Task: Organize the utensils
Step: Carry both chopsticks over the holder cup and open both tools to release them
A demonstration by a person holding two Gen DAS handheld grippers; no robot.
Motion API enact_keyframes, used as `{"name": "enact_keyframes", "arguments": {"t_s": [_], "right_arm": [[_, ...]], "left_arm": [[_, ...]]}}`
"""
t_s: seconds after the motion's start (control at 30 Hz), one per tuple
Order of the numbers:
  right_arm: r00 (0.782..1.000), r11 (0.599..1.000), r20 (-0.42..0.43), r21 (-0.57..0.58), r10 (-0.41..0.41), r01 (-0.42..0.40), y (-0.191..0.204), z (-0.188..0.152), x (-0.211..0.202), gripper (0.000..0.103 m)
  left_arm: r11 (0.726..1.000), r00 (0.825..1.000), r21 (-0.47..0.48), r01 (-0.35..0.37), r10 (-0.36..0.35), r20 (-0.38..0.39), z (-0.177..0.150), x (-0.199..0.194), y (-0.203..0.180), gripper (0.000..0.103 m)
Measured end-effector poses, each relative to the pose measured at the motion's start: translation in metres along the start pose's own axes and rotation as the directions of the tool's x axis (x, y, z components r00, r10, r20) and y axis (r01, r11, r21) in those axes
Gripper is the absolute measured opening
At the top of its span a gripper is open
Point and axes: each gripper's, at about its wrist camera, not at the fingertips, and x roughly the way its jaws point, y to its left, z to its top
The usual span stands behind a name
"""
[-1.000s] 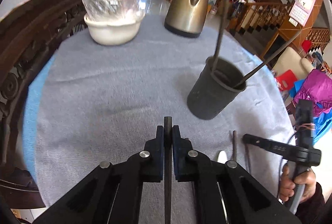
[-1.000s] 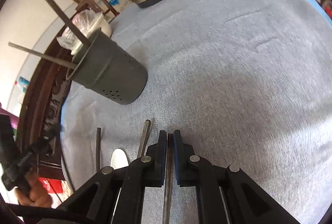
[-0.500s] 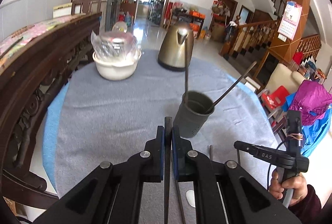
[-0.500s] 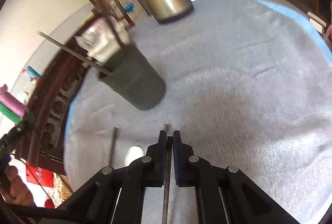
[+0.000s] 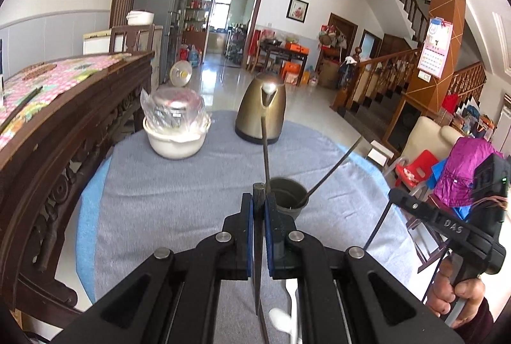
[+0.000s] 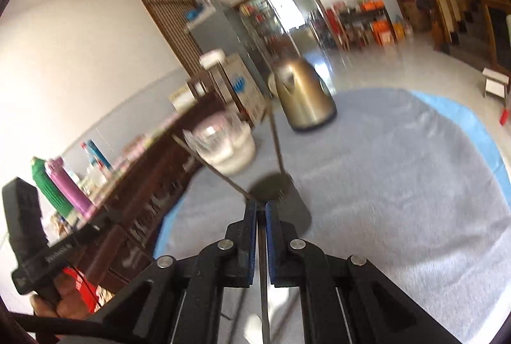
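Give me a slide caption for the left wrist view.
Left gripper clamps a thin utensil above the dark holder, already holding two.

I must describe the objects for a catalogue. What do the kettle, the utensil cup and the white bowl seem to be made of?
The kettle looks like brushed metal with a bronze tint: it shows soft highlights. The utensil cup is matte dark grey, plastic or coated metal; the pictures leave this open. The white bowl looks like glazed ceramic, smooth and slightly glossy, though plastic is possible.
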Motion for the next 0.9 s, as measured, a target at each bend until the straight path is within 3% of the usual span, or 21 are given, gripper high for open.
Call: {"name": "enact_keyframes", "arguments": {"t_s": [0.37, 0.63, 0.8, 0.9], "right_arm": [[0.972, 0.999, 0.231, -0.032, 0.027, -0.02, 0.044, 0.054, -0.03, 0.006], [0.913, 0.995, 0.405, -0.069, -0.036, 0.07, 0.072, 0.101, -0.042, 0.006], [0.889, 0.988, 0.451, -0.089, -0.076, 0.129, 0.08, 0.108, -0.024, 0.006], [0.891, 0.983, 0.443, -0.095, -0.097, 0.155, 0.079, 0.104, -0.005, 0.006]], "left_arm": [[1.0, 0.996, 0.003, 0.015, -0.016, 0.083, 0.047, -0.001, -0.016, 0.007], [0.999, 0.973, 0.019, 0.029, -0.033, 0.23, 0.098, 0.0, -0.043, 0.007], [1.0, 0.96, -0.001, 0.01, -0.01, 0.278, 0.109, 0.021, -0.054, 0.007], [1.0, 0.963, -0.004, -0.026, 0.026, 0.267, 0.101, 0.046, -0.058, 0.007]]}}
